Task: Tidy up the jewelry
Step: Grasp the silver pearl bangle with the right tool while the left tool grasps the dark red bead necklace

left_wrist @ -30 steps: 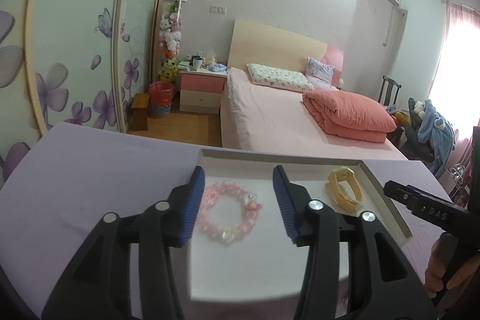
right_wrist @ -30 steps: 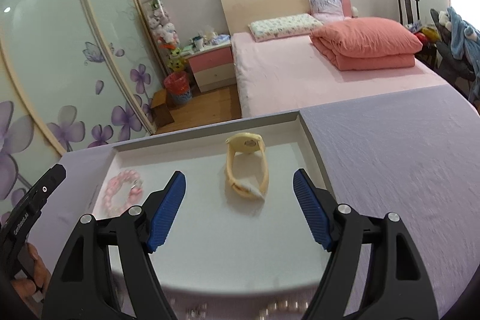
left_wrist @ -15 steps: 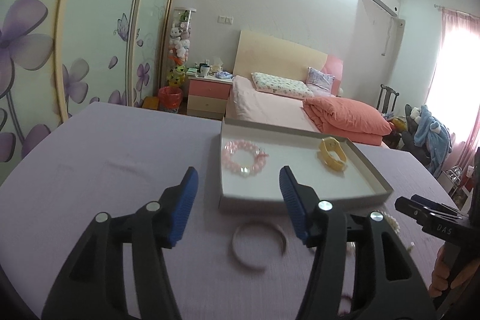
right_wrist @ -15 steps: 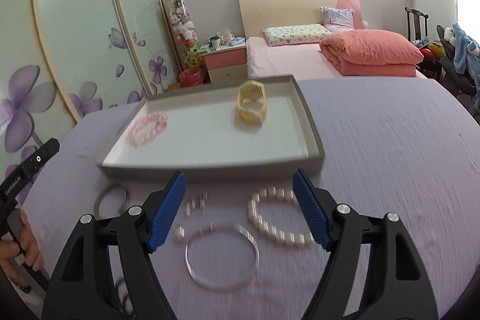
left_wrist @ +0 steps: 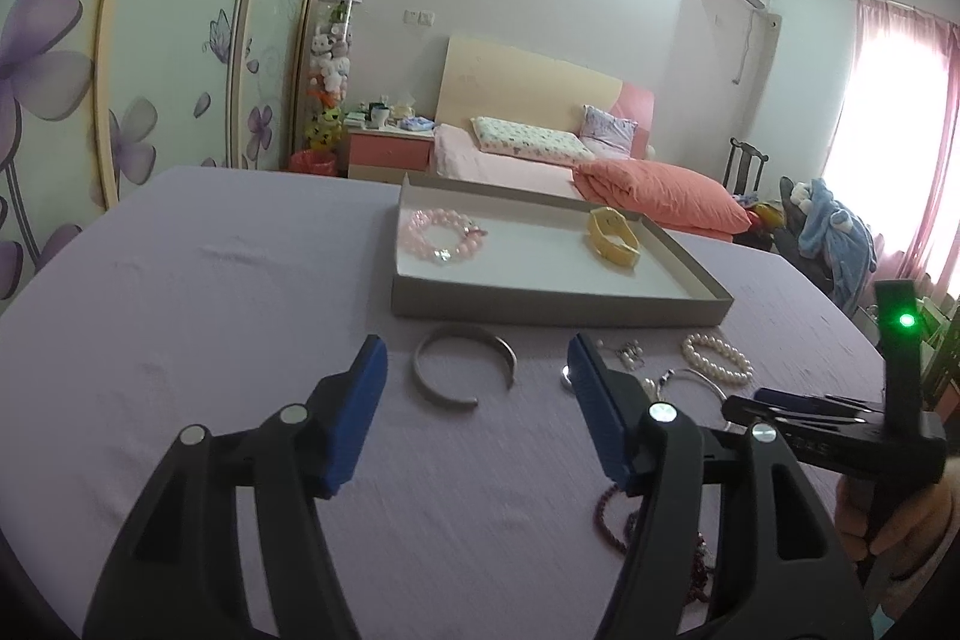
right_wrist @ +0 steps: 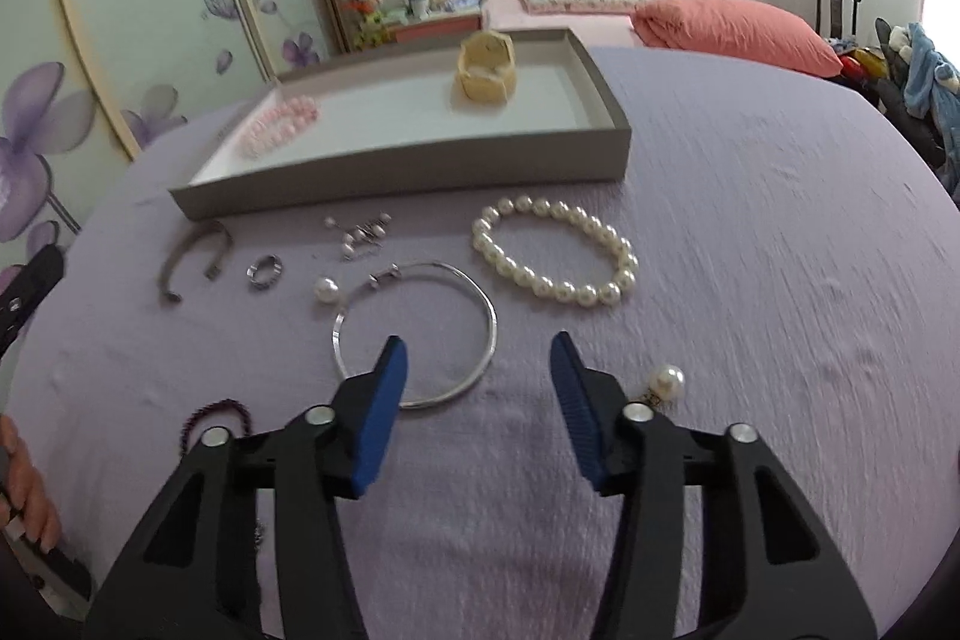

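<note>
A: Lilac cloth [right_wrist: 750, 232] covers the whole table. Far left in the right wrist view, a grey open cuff [right_wrist: 192, 262] lies just in front of the tray [right_wrist: 420, 172].

B: Next to it?

A: Small silver ring [right_wrist: 264, 272], then a loose pearl [right_wrist: 327, 290], with a little cluster of pearl studs [right_wrist: 360, 235] behind. Then a thin silver hoop bangle [right_wrist: 414, 334], then a white pearl bracelet [right_wrist: 555, 250] on the right. A pearl drop earring [right_wrist: 666, 381] sits near the right finger. A dark bead string [right_wrist: 216, 415] is at lower left.

B: Inside the tray?

A: Pink bead bracelet [left_wrist: 444, 237] at the left end, yellow watch [left_wrist: 613, 238] toward the right, well apart.

B: Left gripper [left_wrist: 474, 376]?

A: Blue pads wide and opening, nothing between them. The cuff lies on the cloth ahead, in line with the gap, not touched.

B: Right gripper [right_wrist: 477, 364]?

A: Jaws closing, narrower than the left, nothing pinched. Its left pad [right_wrist: 384, 400] sits over the near edge of the hoop bangle; can't tell if it touches. A hand [left_wrist: 900, 520] holds it, lower right in the left wrist view.
</note>
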Tool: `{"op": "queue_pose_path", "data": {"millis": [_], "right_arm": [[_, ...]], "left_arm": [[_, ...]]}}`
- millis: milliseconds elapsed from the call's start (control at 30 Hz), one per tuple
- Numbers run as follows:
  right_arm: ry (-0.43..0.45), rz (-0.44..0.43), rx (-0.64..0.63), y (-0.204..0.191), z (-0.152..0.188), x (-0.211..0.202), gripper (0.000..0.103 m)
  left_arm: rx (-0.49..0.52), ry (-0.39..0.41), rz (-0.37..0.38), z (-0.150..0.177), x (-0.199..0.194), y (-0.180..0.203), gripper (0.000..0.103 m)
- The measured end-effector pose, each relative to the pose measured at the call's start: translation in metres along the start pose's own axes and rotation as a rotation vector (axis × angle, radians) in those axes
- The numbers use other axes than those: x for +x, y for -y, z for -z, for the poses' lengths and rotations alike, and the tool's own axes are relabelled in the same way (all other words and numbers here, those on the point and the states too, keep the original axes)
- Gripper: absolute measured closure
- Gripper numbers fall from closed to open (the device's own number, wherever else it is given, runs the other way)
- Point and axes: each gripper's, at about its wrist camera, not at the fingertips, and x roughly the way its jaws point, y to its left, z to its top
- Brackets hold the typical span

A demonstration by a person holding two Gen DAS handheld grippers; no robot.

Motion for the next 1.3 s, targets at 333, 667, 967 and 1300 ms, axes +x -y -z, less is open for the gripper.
{"op": "queue_pose_path", "data": {"millis": [333,667,967,1300], "right_arm": [[-0.006,0.073,-0.054,-0.009,0.002,0.008,0.071],[-0.011,0.056,-0.074,-0.011,0.002,0.007,0.085],[-0.021,0.09,-0.06,-0.005,0.004,0.001,0.098],[-0.006,0.012,0.008,0.016,0.008,-0.016,0.047]], "left_arm": [[0.012,-0.031,0.011,0.007,0.004,0.003,0.041],[0.02,-0.051,0.031,0.011,0.008,0.01,0.041],[0.015,-0.066,0.047,0.011,0.008,0.014,0.041],[0.034,-0.086,0.079,0.016,0.008,0.026,0.037]]}}
